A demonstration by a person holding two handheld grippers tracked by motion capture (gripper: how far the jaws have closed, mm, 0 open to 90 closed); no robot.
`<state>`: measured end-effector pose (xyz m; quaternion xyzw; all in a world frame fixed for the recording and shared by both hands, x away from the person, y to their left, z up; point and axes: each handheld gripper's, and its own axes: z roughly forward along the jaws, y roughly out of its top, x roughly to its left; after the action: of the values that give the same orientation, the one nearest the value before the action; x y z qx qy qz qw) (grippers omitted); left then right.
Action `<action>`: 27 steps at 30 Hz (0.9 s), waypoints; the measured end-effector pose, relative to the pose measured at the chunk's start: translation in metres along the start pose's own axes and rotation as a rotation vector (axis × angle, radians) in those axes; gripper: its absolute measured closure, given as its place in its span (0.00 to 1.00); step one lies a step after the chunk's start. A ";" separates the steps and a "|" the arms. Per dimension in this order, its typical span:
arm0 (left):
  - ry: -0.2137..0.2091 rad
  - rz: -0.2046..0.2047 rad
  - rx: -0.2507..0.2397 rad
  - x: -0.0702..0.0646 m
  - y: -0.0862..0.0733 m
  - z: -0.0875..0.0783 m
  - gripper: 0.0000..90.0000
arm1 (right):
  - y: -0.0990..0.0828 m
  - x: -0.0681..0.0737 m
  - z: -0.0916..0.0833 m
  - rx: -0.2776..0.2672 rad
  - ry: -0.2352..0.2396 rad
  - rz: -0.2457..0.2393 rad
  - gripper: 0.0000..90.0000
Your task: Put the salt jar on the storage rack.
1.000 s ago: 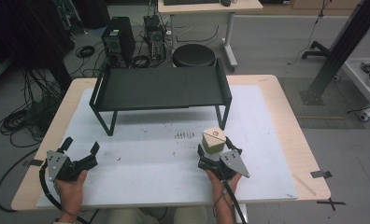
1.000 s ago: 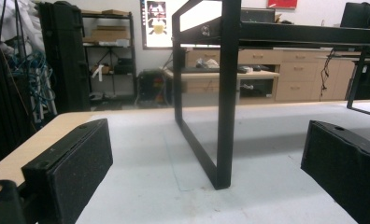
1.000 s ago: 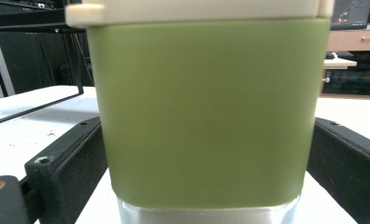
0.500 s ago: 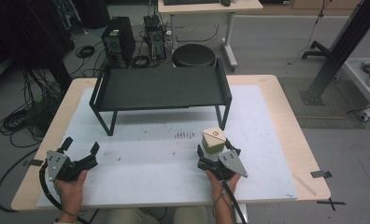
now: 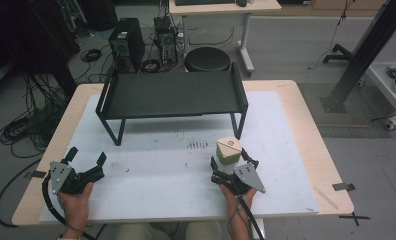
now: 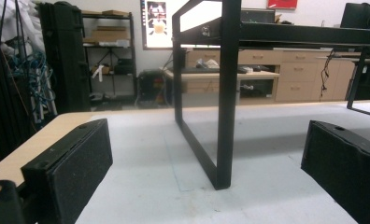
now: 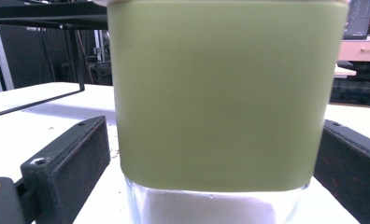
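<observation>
Jar (image 5: 228, 152) with green band stands on the white surface (image 5: 161, 170), between the spread jaws of the right tongs (image 5: 229, 164), untouched. Left tongs (image 5: 86, 159) gape, empty. Risk: uneven closing could tip the jar.

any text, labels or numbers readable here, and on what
No text can be read in any view.
Jar: the lid carries a faint triangle mark, no letters legible; its green sleeve is blank.
White mat: the dark marks are smudges, not legible writing.
Poster on the far wall: too blurred to read.
Red sign: too small to read.
</observation>
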<state>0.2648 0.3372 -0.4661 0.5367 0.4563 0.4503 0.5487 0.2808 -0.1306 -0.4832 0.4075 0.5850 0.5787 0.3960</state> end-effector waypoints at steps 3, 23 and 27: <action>0.000 0.000 0.000 0.000 0.000 0.000 0.02 | 0.000 0.000 0.000 -0.002 -0.002 0.000 0.00; 0.004 0.000 0.000 0.000 0.000 0.000 0.03 | 0.000 0.000 0.000 -0.003 0.000 -0.002 0.01; 0.004 0.000 0.000 0.000 0.000 0.000 0.03 | 0.000 0.000 0.000 -0.004 0.000 -0.001 0.02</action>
<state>0.2647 0.3370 -0.4661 0.5360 0.4572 0.4513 0.5476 0.2803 -0.1304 -0.4833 0.4065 0.5841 0.5795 0.3972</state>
